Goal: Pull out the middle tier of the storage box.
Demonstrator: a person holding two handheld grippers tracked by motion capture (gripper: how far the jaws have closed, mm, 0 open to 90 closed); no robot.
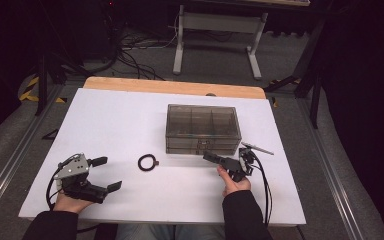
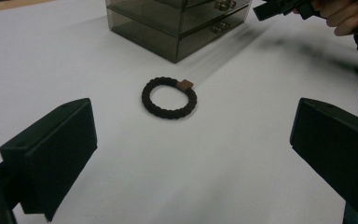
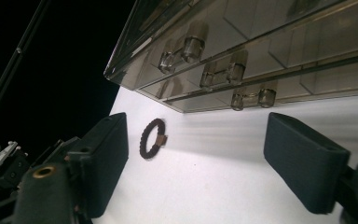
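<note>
A smoky see-through drawer box [image 1: 203, 128] stands at the middle right of the white tabletop [image 1: 110, 120]. A black braided ring with a small brown tag [image 1: 147, 162] lies left of its front. My left gripper [image 1: 107, 174] rests at the near left, open, and points toward the ring [image 2: 169, 98], which lies well beyond its jaws. My right gripper [image 1: 210, 157] is turned on its side just in front of the box's drawers. Its jaws stand apart with nothing between them [image 3: 196, 163], facing the drawer handles [image 3: 219, 74]. The ring [image 3: 151, 138] lies off beside one jaw.
A thin grey rod [image 1: 257, 148] lies on the table right of the box. The table's wooden back edge [image 1: 175, 86] runs behind the white surface. A white stand [image 1: 217, 37] and cables are on the floor beyond.
</note>
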